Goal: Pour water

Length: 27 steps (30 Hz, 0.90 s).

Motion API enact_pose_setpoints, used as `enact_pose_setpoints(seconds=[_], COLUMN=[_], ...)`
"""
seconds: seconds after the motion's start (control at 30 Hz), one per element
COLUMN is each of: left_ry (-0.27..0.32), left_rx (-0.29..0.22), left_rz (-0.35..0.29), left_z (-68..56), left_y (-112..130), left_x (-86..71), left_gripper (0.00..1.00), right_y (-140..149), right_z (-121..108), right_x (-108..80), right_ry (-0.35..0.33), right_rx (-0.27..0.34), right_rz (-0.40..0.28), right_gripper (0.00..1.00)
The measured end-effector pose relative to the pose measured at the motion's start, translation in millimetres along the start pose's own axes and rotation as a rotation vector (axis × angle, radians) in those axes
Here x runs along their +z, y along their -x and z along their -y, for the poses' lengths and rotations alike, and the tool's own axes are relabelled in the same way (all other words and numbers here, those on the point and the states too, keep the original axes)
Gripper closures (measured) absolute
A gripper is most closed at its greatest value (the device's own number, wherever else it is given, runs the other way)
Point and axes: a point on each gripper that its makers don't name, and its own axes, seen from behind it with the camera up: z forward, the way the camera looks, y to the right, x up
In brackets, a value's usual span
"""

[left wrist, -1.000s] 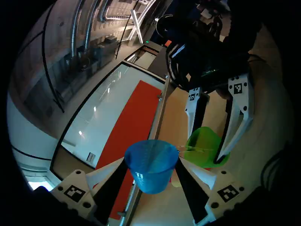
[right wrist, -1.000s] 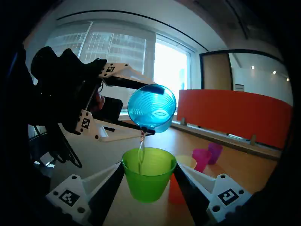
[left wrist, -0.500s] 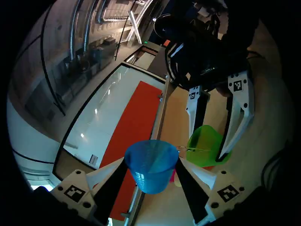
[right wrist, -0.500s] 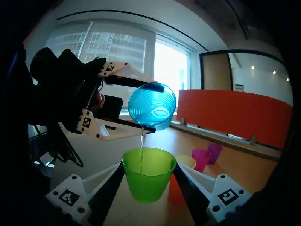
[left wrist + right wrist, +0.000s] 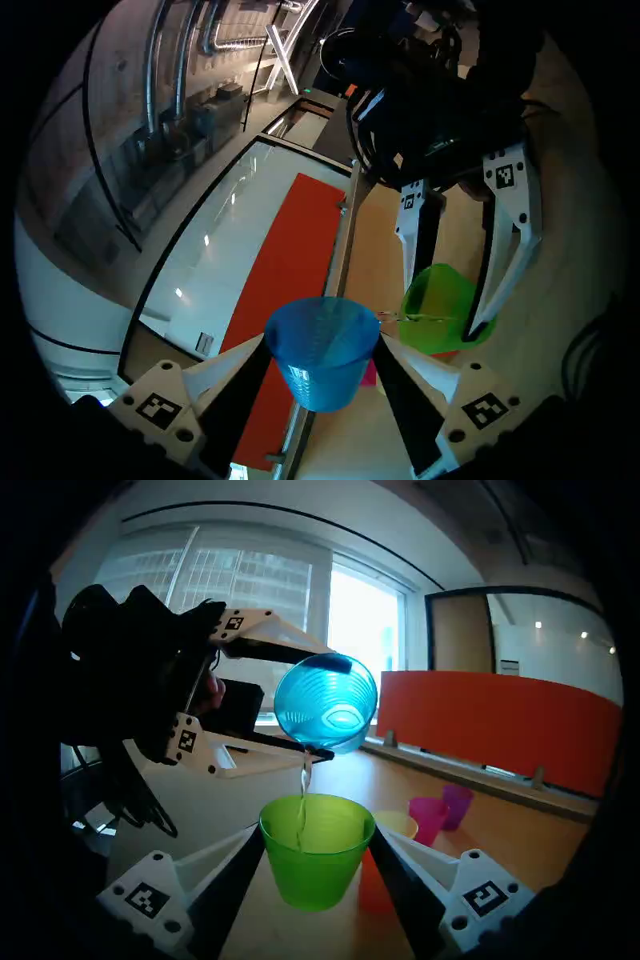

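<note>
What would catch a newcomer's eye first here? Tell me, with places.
A tilted blue cup, high in the middle of the right gripper view, sends a thin stream of water down into the green cup just below it. Behind them, to the right, runs a long orange partition.

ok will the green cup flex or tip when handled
The green cup looks like thin plastic, so it probably flexes if squeezed. It's taking water from the blue cup, so it's likely getting heavier. Its narrow base may make it tippy.
</note>
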Motion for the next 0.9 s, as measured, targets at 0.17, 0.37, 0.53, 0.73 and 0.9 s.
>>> enact_pose_setpoints(seconds=[0.17, 0.37, 0.53, 0.73, 0.9], left_ry=[0.001, -0.001, -0.002, -0.005, -0.007], left_rx=[0.012, 0.027, 0.039, 0.052, 0.072], left_rz=[-0.002, -0.001, -0.005, -0.006, -0.006], left_z=[-1.1, -1.4, -2.2, -0.9, -1.5], left_y=[-1.1, -1.6, -3.0, -4.8, -6.4], left_x=[-0.3, -0.8, -0.8, 0.0, 0.3], left_gripper=[0.15, 0.15, 0.15, 0.15, 0.15], right_y=[-0.1, 0.4, 0.0, -0.8, -0.2], right_z=[-0.3, -0.4, -0.5, -1.4, -2.2], right_x=[0.1, -0.1, -0.3, -0.9, -1.5], right_ry=[0.000, 0.000, 0.001, 0.002, 0.004], right_rx=[-0.001, 0.001, 0.002, 0.003, 0.004], right_rz=[0.000, -0.001, 0.000, -0.004, -0.003], right_gripper=[0.08, 0.08, 0.08, 0.08, 0.08])
